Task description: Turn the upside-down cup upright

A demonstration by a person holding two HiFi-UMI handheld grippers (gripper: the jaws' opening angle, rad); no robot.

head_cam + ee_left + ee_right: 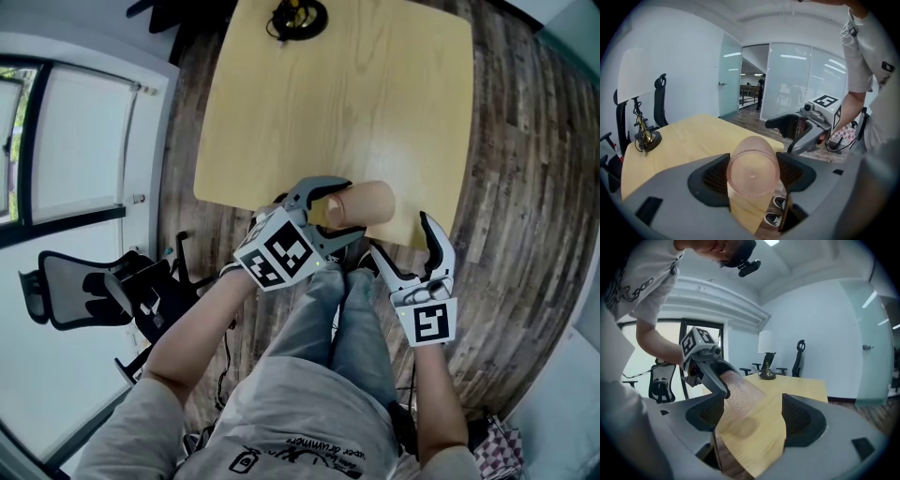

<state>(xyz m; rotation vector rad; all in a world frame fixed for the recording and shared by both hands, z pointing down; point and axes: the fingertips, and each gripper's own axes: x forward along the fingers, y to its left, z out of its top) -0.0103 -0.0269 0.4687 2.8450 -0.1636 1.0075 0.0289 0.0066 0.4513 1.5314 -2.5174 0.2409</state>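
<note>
Wood-plank floor (516,187) is surrounding a light wooden table (309,103) on all sides, and I am working at its near edge.

- Left gripper (333,211): the jaws are closing on the sides of the cup (753,164) and are gripping it across its body. The cup is lying roughly on its side, with its closed round end facing this gripper's camera and the rest pointing away over the table's near edge. The right gripper view is showing a shadow on the tabletop beneath it. I cannot tell whether it is touching the wood.
- Right gripper (750,418): the jaws are standing wide apart with nothing between them but tabletop and the near corner. It is hovering just beside the left gripper, at the table's near right corner, apart from the cup.

Open room: most of the tabletop beyond the cup is lying bare, giving a wide stretch of free surface toward the far edge. A table lamp (298,17) is standing at that far edge, well apart from both grippers.

Surroundings: an office chair (84,291) is sitting on the floor to the left, below a window (56,141). The person's legs are crowding the space directly under the grippers, and shoes (780,208) are showing below the table edge. Glass partitions (797,79) are closing off the room beyond.
</note>
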